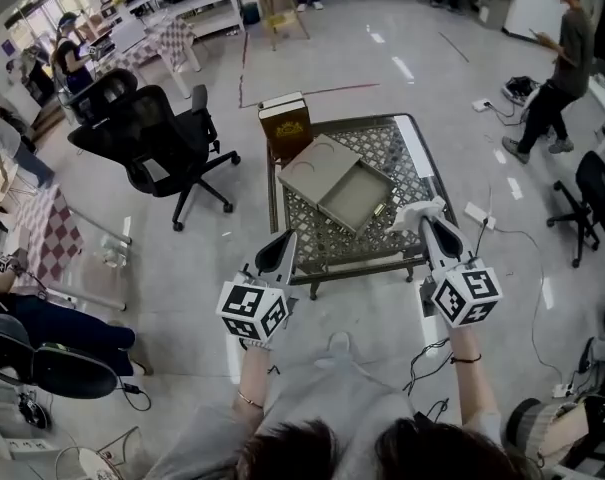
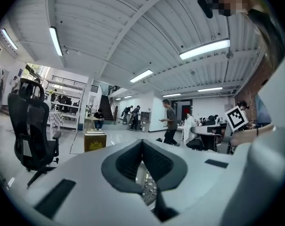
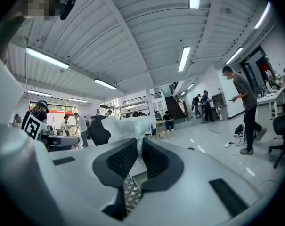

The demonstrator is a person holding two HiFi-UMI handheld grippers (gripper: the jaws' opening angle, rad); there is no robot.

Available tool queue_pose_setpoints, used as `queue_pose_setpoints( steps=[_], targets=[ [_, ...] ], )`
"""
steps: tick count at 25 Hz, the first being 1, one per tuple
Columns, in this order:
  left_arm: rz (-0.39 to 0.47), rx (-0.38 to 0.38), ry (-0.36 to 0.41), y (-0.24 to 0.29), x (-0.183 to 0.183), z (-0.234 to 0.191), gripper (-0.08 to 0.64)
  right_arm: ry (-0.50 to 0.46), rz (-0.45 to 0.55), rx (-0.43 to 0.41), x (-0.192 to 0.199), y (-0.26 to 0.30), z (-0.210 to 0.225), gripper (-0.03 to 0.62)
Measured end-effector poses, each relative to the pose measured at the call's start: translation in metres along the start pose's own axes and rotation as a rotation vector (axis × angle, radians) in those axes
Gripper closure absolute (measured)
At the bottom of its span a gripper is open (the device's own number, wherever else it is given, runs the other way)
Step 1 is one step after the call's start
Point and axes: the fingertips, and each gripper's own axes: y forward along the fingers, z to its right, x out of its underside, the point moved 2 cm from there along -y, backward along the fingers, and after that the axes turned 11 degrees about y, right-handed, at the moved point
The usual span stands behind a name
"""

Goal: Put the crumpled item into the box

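An open grey box with its lid folded out beside it lies on a low table with a lattice top. My right gripper hovers at the table's near right corner, shut on a crumpled white item. In the right gripper view the crumpled white item bulges out above the closed fingertips of the right gripper. My left gripper is held at the table's near left edge, its jaws together with nothing in them. The left gripper points past the table.
A brown box stands on the floor at the table's far left corner. A black office chair is to the left. A person walks at the far right, with cables on the floor beside the table.
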Motion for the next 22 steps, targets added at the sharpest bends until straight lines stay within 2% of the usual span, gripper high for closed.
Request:
queue_pose_setpoints(
  steps=[12,22],
  targets=[
    [-0.002,0.033,-0.015,0.037,0.009,-0.03,0.543,0.014,-0.014,0.021,0.006,0.047,0.012,0.541],
    [-0.043,0.042,-0.045,0.067,0.023,-0.032,0.543,0.037,-0.051,0.027,0.01,0.072,0.037,0.54]
  ],
)
